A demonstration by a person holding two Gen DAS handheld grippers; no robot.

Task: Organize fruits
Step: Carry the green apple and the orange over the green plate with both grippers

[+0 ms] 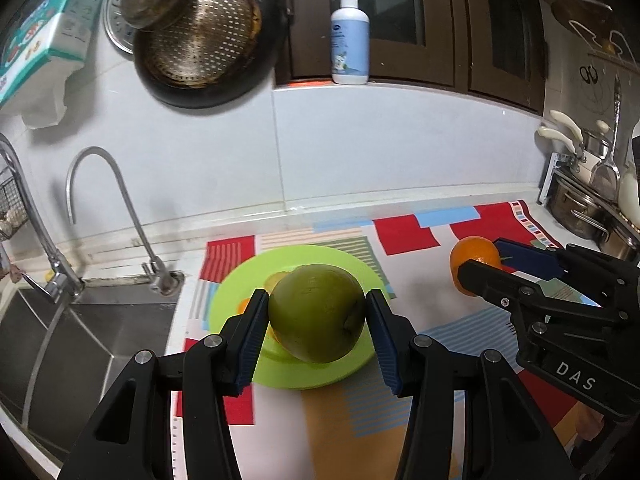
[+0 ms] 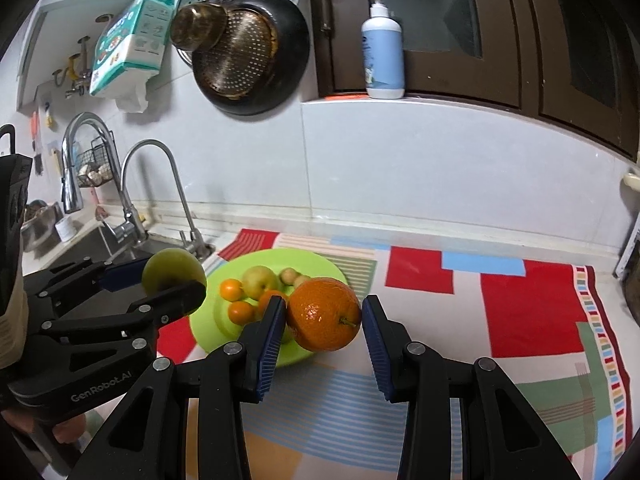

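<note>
Dim indoor light, perhaps overhead; warped, dark corners.

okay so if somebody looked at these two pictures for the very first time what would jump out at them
Two fruits held up over the counter: a big green fruit clamped in the left gripper, and an orange in the right gripper beside it. Below them a bright green plate of smaller fruit sits on a colourful patterned cloth, with a dark pan hanging on the white wall behind.
</note>
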